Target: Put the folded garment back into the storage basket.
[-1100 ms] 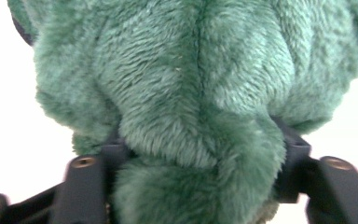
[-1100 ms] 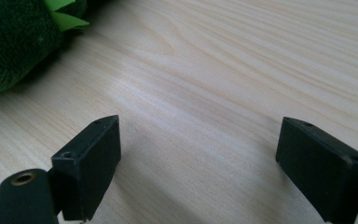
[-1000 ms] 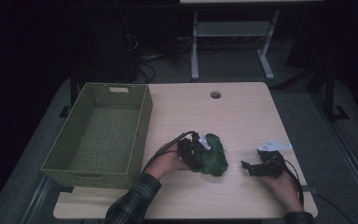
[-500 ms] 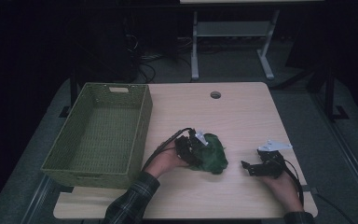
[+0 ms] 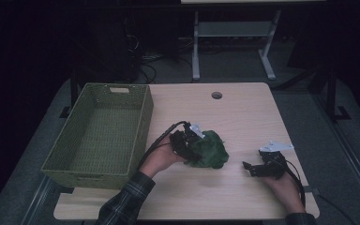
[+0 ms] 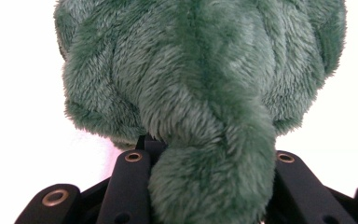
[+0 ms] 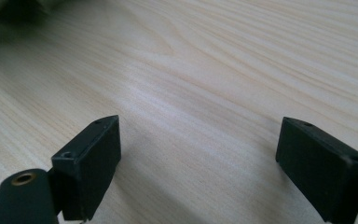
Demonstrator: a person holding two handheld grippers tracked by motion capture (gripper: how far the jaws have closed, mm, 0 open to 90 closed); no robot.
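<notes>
Change since a second ago: the left gripper (image 5: 193,143) has lifted a little with the green plush toy (image 5: 209,150) in it, and its jaws have just been closing on the toy; the right gripper (image 5: 249,168) sits where it was
Basket: the green woven basket (image 5: 143,123) stands at the table's left side, its long axis running from the near edge to the far edge, well apart from the toy
Left gripper: held in the left hand (image 5: 160,158), which comes out of a plaid sleeve (image 5: 124,202); it points toward the right of the high view, jaws clamped on the plush
Green plush toy: near the middle of the table (image 5: 243,117), just right of the left gripper; bunched into a rounded lump, so which way it faces I cannot tell
Toy's long axis: in the left gripper view the green plush toy (image 6: 205,88) runs up and away from the jaws, one thick furry limb hanging down between the two black arms
Right gripper: held in the right hand (image 5: 283,187) near the table's right edge, pointing left toward the toy but well apart from it
Right jaws: in the right gripper view the right gripper (image 7: 198,154) stands wide apart over bare wood, nothing between its pads
</notes>
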